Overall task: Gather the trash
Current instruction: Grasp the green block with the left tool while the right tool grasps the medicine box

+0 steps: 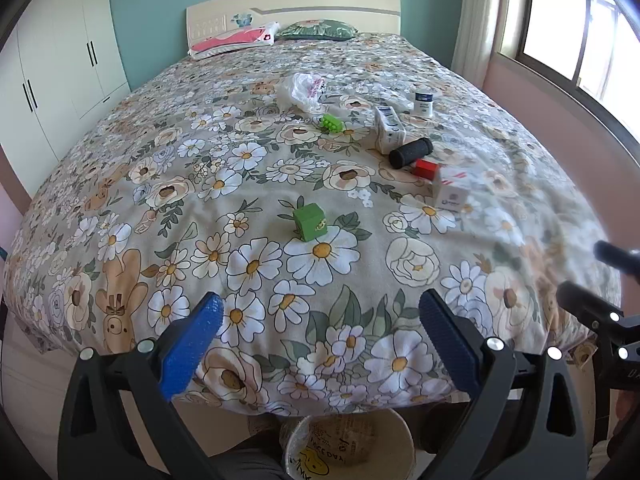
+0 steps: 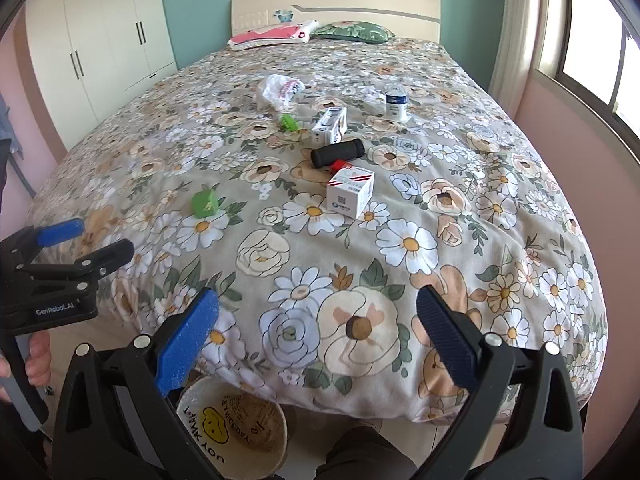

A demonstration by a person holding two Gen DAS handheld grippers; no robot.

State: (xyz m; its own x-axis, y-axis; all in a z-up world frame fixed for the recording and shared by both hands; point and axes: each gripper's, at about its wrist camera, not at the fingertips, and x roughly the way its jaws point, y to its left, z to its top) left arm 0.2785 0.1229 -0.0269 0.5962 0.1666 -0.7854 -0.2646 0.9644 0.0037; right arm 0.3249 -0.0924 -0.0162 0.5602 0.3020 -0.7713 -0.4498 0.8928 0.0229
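With both the left gripper and right gripper released and empty, advance the right fingers toward the white box lying ahead of them on the bed, then straddle it squarely before closing.

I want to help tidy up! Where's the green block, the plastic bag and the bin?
green block (image 1: 310,222), left wrist view, front face.
plastic bag (image 1: 302,89), left wrist view, crumpled middle.
bin (image 2: 240,416), right wrist view, inside wall.
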